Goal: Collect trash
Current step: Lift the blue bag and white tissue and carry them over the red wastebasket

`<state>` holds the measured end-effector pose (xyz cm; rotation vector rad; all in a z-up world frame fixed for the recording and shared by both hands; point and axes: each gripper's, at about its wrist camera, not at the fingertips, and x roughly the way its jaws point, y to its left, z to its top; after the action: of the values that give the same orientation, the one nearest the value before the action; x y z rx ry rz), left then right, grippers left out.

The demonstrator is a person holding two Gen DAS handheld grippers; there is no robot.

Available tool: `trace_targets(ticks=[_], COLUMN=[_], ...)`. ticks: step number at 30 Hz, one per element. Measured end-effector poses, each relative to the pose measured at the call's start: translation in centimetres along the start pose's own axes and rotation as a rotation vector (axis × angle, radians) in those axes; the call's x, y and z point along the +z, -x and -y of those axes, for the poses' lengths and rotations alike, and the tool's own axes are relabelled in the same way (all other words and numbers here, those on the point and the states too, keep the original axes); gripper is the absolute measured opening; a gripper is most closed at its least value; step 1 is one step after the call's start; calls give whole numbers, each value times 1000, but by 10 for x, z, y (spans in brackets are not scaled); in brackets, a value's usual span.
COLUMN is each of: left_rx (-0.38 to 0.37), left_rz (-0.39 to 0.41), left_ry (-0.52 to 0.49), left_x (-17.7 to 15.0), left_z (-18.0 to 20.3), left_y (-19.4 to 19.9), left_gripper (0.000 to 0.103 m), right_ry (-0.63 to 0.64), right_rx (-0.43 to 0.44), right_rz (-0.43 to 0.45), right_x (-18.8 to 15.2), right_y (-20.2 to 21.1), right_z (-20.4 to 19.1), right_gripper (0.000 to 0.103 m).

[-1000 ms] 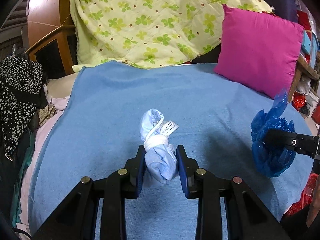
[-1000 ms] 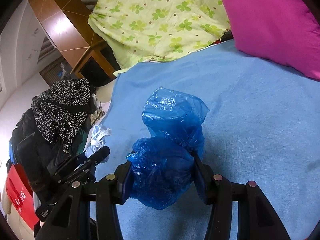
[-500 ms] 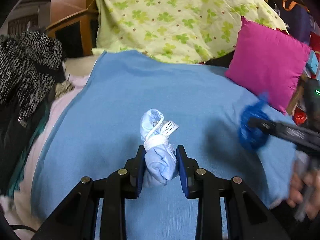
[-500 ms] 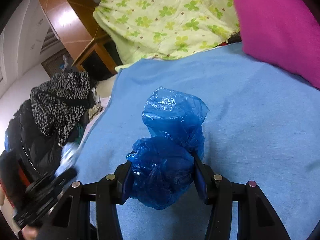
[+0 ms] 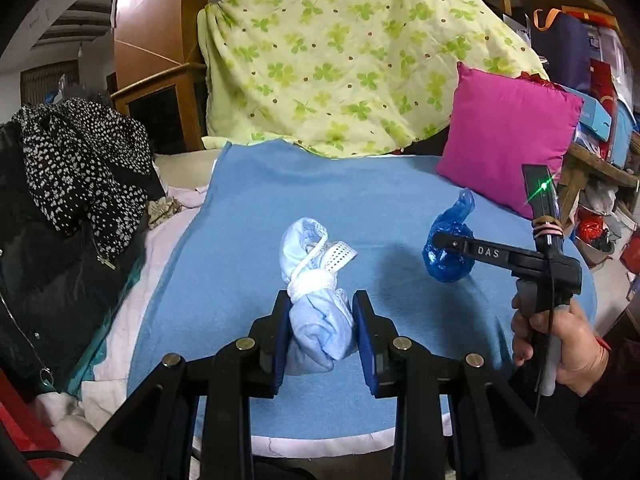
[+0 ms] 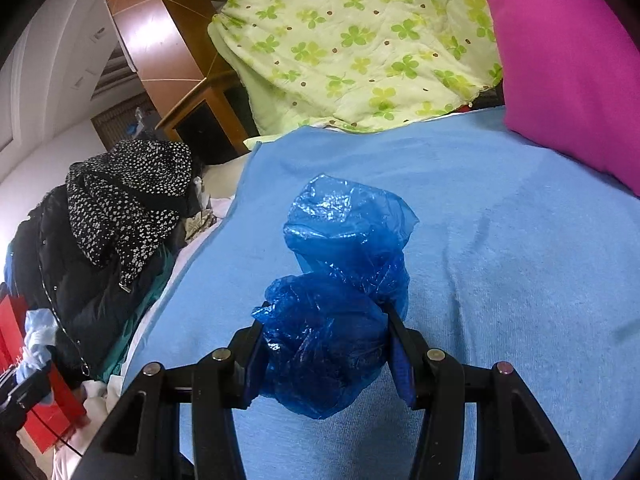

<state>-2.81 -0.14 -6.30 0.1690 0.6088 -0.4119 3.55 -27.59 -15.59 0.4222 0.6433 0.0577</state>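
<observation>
My left gripper (image 5: 320,328) is shut on a pale blue crumpled bundle (image 5: 316,292) tied with white elastic, held above the blue blanket (image 5: 280,208). My right gripper (image 6: 326,344) is shut on a crumpled dark blue plastic bag (image 6: 340,280), also held above the blanket (image 6: 500,240). In the left wrist view the right gripper (image 5: 440,240) shows at the right with the blue bag (image 5: 450,244), held by a hand (image 5: 560,344). The pale bundle and left gripper show small at the far left edge of the right wrist view (image 6: 34,344).
A magenta pillow (image 5: 508,140) and a green clover quilt (image 5: 352,60) lie at the back of the bed. Black spotted clothing (image 5: 80,168) is piled on the left. A red object (image 6: 40,408) sits low left. Cluttered shelves (image 5: 600,120) stand at right.
Both grippers have pulled back from the bed and lifted, each keeping its hold. The left gripper has drifted left, away from the right one.
</observation>
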Motion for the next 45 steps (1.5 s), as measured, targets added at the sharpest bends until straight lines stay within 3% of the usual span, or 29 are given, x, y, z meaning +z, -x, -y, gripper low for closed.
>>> trace_targets(ticks=[8, 13, 21, 27, 34, 40, 45], left_rx=[18, 24, 20, 26, 1, -72, -144], left_rz=[-31, -9, -2, 15, 45, 54, 71], left_ry=[11, -10, 12, 2, -35, -67, -183], left_x=[12, 17, 7, 14, 47, 79, 94], left_z=[0, 7, -1, -8, 11, 50, 112], left_y=[-12, 0, 19, 25, 6, -23, -29], left_gripper=[32, 32, 32, 32, 32, 32, 32], right_ry=[-57, -136, -68, -86, -23, 44, 30], right_rx=[54, 60, 29, 35, 91, 2, -74], right_rz=[30, 19, 30, 51, 122, 236, 315], right_x=[-4, 3, 1, -1, 15, 2, -20], right_y=[25, 19, 20, 39, 124, 213, 269], right_z=[17, 37, 21, 10, -22, -18, 2], right_gripper=[55, 55, 55, 55, 55, 55, 55])
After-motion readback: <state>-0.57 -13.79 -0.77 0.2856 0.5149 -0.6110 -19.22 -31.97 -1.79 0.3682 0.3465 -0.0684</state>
